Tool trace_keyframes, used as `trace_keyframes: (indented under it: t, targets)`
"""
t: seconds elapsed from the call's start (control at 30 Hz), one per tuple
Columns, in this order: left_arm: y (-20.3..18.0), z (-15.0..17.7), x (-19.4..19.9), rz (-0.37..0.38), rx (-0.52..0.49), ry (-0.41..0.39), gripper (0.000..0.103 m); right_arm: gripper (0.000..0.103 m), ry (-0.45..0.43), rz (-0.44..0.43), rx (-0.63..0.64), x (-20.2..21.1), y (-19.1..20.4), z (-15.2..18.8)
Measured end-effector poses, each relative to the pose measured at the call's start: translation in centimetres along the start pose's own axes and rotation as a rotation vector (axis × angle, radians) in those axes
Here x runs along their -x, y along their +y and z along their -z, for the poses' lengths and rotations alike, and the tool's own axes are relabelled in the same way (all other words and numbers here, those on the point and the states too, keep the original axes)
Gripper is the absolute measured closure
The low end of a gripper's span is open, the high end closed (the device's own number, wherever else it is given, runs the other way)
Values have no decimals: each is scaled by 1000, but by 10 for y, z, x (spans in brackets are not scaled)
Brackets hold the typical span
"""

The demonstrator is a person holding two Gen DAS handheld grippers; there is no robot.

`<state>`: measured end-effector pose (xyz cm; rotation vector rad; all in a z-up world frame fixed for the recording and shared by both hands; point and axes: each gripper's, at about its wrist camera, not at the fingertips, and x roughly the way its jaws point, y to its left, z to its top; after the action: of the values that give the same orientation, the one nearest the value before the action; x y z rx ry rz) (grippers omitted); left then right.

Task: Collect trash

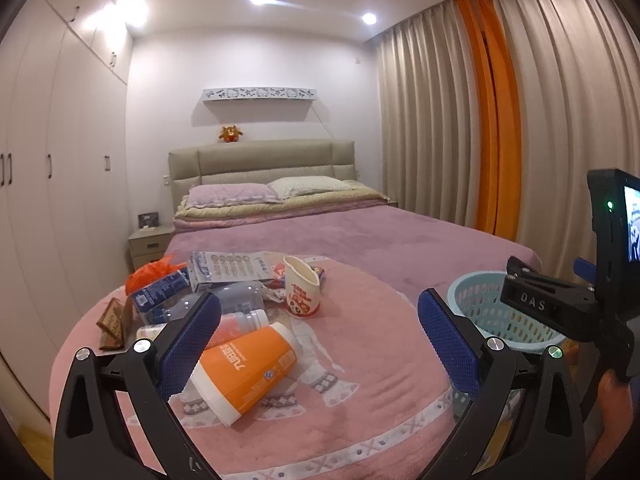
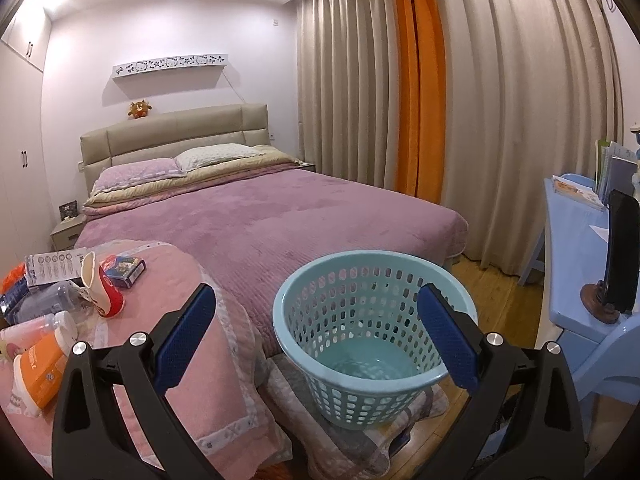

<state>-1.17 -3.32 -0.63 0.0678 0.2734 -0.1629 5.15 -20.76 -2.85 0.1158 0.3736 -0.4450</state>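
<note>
Trash lies heaped on a round table under a pink cloth (image 1: 360,380): an orange-and-white cup (image 1: 244,364) on its side, a red-and-white paper cup (image 1: 302,290), a clear plastic bottle (image 1: 224,304), a blue carton (image 1: 160,290), a white printed packet (image 1: 228,270), an orange bag (image 1: 146,274) and brown wrappers (image 1: 114,322). My left gripper (image 1: 320,340) hovers open over the near side of the pile, nothing between its fingers. My right gripper (image 2: 316,336) is open just above the empty light-blue basket (image 2: 460,300), which stands on a low padded stool right of the table.
A bed with a purple cover (image 2: 280,216) fills the room behind the table. Curtains (image 2: 500,120) hang on the right, wardrobes (image 1: 48,160) line the left wall. A blue desk (image 2: 576,240) with books and a dark stand sits at far right. Wooden floor (image 2: 504,292) shows beside the basket.
</note>
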Motion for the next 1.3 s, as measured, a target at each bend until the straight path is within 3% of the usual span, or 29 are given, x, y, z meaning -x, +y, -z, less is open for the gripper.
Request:
trace_keyframes:
  t: [0.4, 0.8, 1.03, 1.13, 1.2, 1.3]
  targets:
    - [17, 7, -20, 64, 87, 59, 7, 7, 17, 13, 59, -7, 11, 4]
    - [48, 15, -13, 4, 116, 71, 7, 7, 44, -14, 66, -11, 23, 5]
    - [96, 21, -12, -54, 155, 136, 7, 8, 50, -65, 98, -14, 36, 6]
    - [124, 20, -11, -119, 150, 158, 7, 16, 59, -124, 114, -17, 48, 1]
    - [141, 19, -10, -137, 162, 166, 7, 28, 65, -171, 118, -19, 57, -5]
    - [182, 15, -9, -182, 229, 187, 7, 37, 58, -244, 127, -19, 74, -16]
